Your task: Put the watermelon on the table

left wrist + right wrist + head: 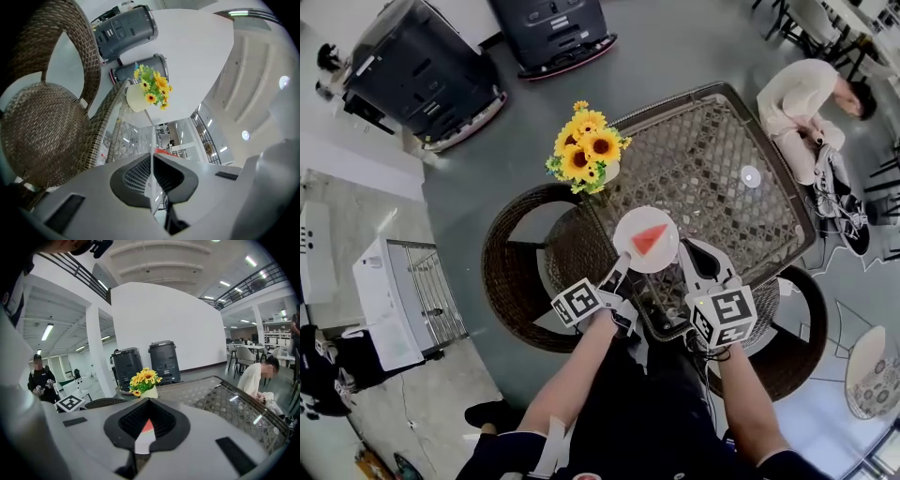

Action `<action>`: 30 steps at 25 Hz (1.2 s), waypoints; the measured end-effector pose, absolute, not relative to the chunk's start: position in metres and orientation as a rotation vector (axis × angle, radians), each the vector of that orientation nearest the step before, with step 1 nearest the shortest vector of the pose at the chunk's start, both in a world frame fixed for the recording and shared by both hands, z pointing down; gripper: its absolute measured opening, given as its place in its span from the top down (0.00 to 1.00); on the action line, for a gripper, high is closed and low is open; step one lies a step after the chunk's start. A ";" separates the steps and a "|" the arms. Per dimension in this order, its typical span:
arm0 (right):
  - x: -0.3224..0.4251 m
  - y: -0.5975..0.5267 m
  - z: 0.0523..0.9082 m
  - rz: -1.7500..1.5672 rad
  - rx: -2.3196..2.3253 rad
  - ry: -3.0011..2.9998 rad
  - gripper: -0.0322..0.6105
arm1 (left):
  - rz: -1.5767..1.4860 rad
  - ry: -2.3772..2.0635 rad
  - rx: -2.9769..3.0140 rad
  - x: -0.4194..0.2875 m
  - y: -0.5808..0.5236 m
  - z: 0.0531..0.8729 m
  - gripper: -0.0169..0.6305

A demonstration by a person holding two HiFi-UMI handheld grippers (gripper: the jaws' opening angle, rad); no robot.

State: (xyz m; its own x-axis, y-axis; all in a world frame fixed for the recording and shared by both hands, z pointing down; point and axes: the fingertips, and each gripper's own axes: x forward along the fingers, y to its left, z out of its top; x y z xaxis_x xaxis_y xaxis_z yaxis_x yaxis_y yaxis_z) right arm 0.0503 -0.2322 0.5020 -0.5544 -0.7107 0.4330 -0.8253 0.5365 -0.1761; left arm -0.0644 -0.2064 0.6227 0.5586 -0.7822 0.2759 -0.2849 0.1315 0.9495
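A white plate point(630, 228) carries a red watermelon slice point(649, 239) and hangs over the near edge of the wicker, glass-topped table point(712, 169). My left gripper point(622, 260) is shut on the plate's near-left rim, and my right gripper point(682, 251) is shut on its near-right rim. In the left gripper view the plate point(151, 187) shows edge-on, pinched between the dark pads of the left gripper point(151, 161). Between the pads of the right gripper point(149, 425) a wedge of plate point(142, 442) shows, with the slice's red tip point(146, 426) on it.
A vase of sunflowers point(586, 150) stands at the table's left corner, and a small white disc point(751, 175) lies on the glass. Wicker chairs point(517, 272) point(797, 347) flank me. A person point(806, 103) sits beyond the table. Grey machines point(422, 70) stand at the back.
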 end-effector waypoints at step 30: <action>0.070 -0.242 0.529 0.571 1.272 -2.432 0.95 | -0.385 -1.019 1.371 -0.057 -0.220 0.681 0.95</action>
